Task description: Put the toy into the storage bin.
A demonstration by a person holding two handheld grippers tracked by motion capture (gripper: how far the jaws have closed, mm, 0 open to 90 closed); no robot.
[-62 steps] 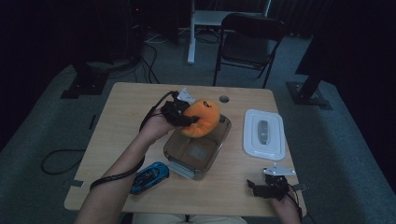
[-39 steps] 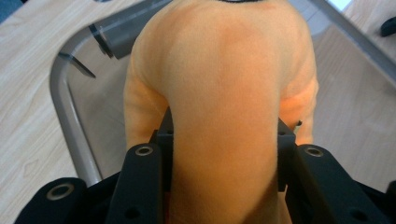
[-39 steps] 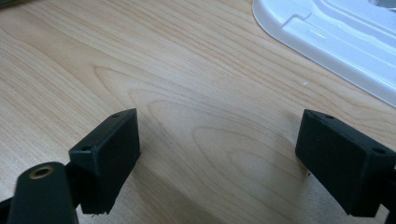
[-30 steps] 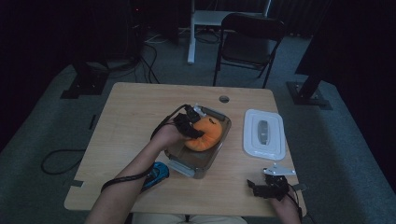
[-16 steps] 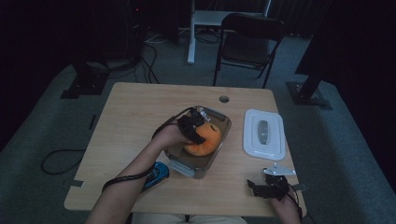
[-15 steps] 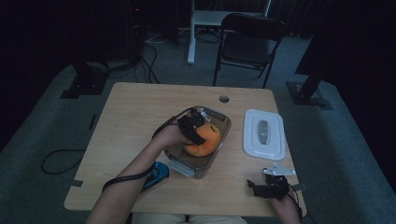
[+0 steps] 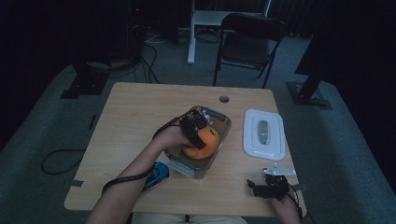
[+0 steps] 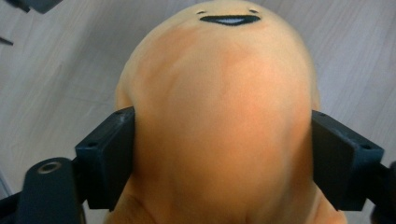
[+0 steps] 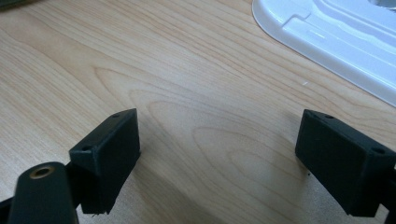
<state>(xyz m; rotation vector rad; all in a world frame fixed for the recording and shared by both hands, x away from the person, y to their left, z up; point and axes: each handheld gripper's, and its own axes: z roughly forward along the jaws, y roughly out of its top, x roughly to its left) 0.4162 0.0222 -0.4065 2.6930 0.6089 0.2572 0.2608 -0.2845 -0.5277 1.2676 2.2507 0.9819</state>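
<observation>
An orange plush toy (image 7: 208,143) with a stitched smile (image 8: 224,116) lies in a clear rectangular container (image 7: 225,121) at the middle of the table. My left gripper (image 7: 200,134) reaches down into the container. Its jaws have just been opening, and both pads still lie against the toy's sides, denting them slightly, as the left gripper view (image 8: 223,158) shows. My right gripper (image 7: 258,186) rests low at the table's front right, open, with only bare wood between its jaws (image 9: 219,154).
A white lid (image 7: 264,135) lies flat to the right of the container, and its corner (image 9: 336,37) lies ahead of my right gripper. A blue object (image 7: 157,173) sits by my left forearm. A folding chair (image 7: 247,37) stands behind the table.
My left gripper has carried the toy down from above the container into it, and the toy now rests lower inside. The right gripper has stayed put.
</observation>
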